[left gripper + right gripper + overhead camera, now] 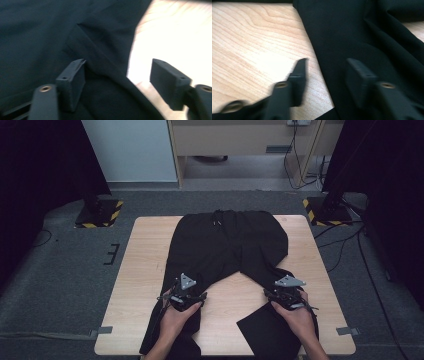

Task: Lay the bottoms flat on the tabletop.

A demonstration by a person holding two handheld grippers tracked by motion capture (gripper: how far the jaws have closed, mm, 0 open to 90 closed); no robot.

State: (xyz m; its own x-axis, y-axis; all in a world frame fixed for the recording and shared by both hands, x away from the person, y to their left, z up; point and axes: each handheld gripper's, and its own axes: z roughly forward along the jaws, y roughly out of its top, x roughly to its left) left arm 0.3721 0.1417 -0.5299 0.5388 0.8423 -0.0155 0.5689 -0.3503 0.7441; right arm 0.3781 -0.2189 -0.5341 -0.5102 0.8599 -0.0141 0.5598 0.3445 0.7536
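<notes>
both my left gripper [186, 301] and right gripper [288, 298] gape wide, empty, straddling the inner edges of the black trousers [227, 245] at 6 o'clock, so closing may pinch only one slippery layer.

A light wooden table [140, 270] stands on grey carpet [60, 280]. Black trousers [227, 245] lie spread on it, waistband on the far side of both grippers, one leg running under each gripper.
</notes>
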